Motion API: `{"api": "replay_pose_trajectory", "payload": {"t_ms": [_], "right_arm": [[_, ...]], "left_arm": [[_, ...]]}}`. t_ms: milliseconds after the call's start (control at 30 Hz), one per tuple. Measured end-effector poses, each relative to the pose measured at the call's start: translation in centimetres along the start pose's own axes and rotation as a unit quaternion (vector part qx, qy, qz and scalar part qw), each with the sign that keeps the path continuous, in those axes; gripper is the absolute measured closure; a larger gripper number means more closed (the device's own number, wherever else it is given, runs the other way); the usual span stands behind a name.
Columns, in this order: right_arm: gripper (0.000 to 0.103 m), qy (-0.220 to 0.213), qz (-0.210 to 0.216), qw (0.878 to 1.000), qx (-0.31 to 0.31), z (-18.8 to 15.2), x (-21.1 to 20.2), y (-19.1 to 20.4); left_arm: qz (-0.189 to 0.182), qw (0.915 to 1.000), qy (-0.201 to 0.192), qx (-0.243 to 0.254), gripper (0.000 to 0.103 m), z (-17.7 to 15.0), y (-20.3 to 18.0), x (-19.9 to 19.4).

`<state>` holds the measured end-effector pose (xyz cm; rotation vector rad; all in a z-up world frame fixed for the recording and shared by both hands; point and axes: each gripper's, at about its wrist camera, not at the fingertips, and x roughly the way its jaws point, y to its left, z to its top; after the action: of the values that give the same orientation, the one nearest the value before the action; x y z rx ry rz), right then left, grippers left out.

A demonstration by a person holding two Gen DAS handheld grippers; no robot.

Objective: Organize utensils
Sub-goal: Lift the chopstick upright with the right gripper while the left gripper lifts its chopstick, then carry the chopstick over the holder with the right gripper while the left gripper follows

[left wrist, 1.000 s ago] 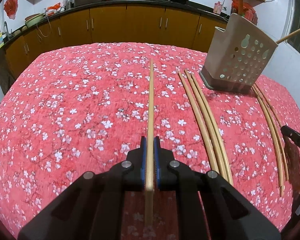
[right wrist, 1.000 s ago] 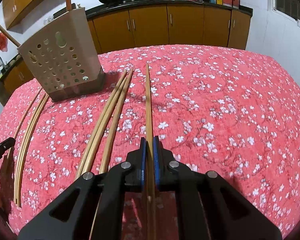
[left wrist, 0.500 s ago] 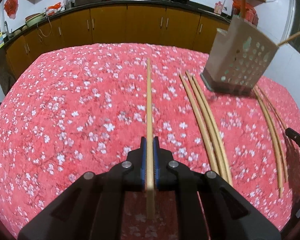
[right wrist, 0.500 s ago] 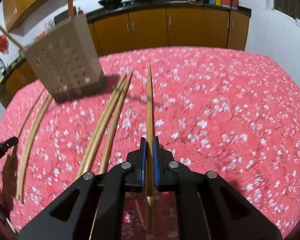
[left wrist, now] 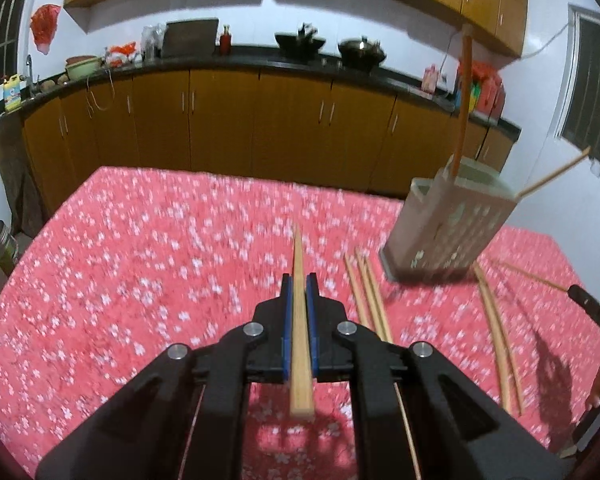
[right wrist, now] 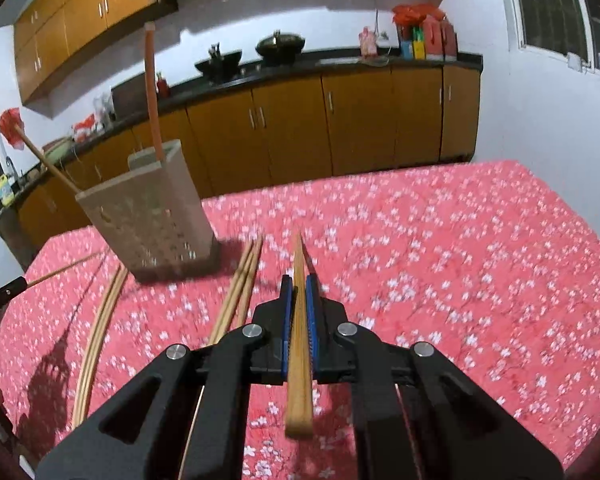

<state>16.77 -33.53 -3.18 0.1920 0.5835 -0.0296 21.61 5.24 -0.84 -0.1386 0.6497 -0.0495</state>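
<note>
Left wrist view: left gripper (left wrist: pixel 299 286) black with blue pads, fingers clamped on a light wooden chopstick (left wrist: pixel 299 312). Stick runs straight along the finger axis, square butt end sticking out behind the pads toward the camera, tapered tip poking past the fingertips, raised over the red floral tablecloth (left wrist: pixel 140 264). Right of it, three loose bamboo chopsticks (left wrist: pixel 370 300) lie side by side on the cloth. Further right, the beige perforated plastic utensil holder (left wrist: pixel 448 232) stands near the far edge, an orange-handled utensil (left wrist: pixel 462 104) upright in it and a thin wooden stick (left wrist: pixel 556 174) leaning out to the right. Right of the holder, a curved pair of bamboo chopsticks (left wrist: pixel 498 332) on the cloth. The other gripper's black tip shows at the right edge. Brown kitchen cabinets (left wrist: pixel 220 120) behind.

Right wrist view: curved chopstick pair (right wrist: pixel 100 328) at left on the cloth, holder (right wrist: pixel 152 216) behind, the three loose chopsticks (right wrist: pixel 240 292) just left of the fingers. Right gripper (right wrist: pixel 299 286) pinched shut on a darker wooden chopstick (right wrist: pixel 299 336), same layout: centred between the blue pads, butt toward the camera, tip forward, off the tablecloth (right wrist: pixel 460 264). Heavy motion blur in both views.
</note>
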Motion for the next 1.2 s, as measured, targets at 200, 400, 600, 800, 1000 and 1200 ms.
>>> {"api": "replay_pose_trajectory", "payload": {"t_ms": [200, 400, 600, 800, 1000, 1200], "right_arm": [[0.095, -0.046, 0.0, 0.999, 0.003, 1.7, -1.4, 0.1], [0.095, -0.06, 0.002, 0.998, 0.004, 2.3, -1.6, 0.3], [0.095, -0.066, 0.005, 0.998, -0.001, 2.6, -1.8, 0.5], [0.096, -0.079, 0.031, 0.996, 0.007, 3.4, -3.0, 0.7], [0.096, -0.086, 0.104, 0.991, 0.012, 5.2, -5.5, 1.6], [0.096, -0.098, 0.191, 0.977, -0.008, 7.2, -8.4, 3.7]], "left_arm": [[-0.014, 0.9983, -0.051, -0.023, 0.095, 1.9, 0.2, -2.4], [-0.021, 0.9963, -0.079, -0.027, 0.095, 3.2, 0.4, -3.9], [-0.025, 0.9955, -0.087, -0.027, 0.095, 3.8, 0.2, -4.2], [-0.046, 0.9942, -0.095, -0.019, 0.095, 4.2, -0.6, -5.1], [-0.099, 0.9896, -0.104, -0.007, 0.095, 5.3, -2.2, -7.1], [-0.147, 0.9815, -0.12, 0.023, 0.095, 6.3, -4.7, -9.9]]}}
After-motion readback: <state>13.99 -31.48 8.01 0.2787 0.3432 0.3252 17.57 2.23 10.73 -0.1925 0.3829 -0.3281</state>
